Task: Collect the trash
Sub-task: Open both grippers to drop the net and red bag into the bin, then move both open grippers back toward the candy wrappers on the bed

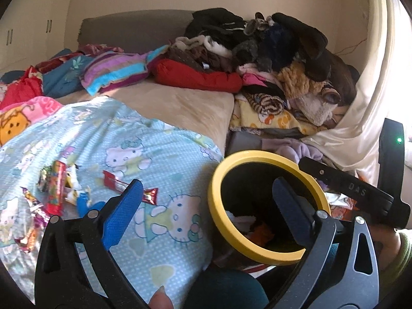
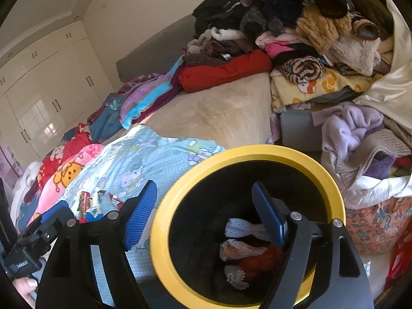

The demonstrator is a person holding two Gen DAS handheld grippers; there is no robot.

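Bin (image 1: 267, 253) with a yellow rim and black inside, standing upright at the bed's edge, mouth facing up, at 5 o'clock in the left view and 6 o'clock in the right. Inside it, crumpled scraps (image 2: 244, 252) in white, peach and red, lying loose at the bottom. Left gripper (image 1: 207, 215) with jaws spread wide and nothing between the blue pads: one finger over the sheet, the other over the bin's mouth. Right gripper (image 2: 206, 213) likewise gaping and empty, its right finger hanging over the bin, its left over the sheet.

More trash on the pale blue cat-print sheet (image 1: 144, 139), at 9 o'clock from the bin: a red wrapper (image 1: 55, 189) with its long axis running from 12 to 6, another red-and-white wrapper (image 1: 130, 186) slanting from 10 to 4 and partly hidden behind the left finger, plus torn foil bits (image 1: 31, 216) beside them (too crumpled to tell which way they point).

Beyond the sheet, bare beige mattress (image 1: 180, 103), then a grey headboard (image 1: 134, 28) at 12 o'clock. Clothes heap (image 1: 273, 51) piled high at 1 o'clock, red bundle (image 1: 195, 76) at its foot. White wardrobe (image 2: 46, 77) at 10 o'clock in the right view, cream curtain (image 1: 365, 108) at 3 o'clock in the left.
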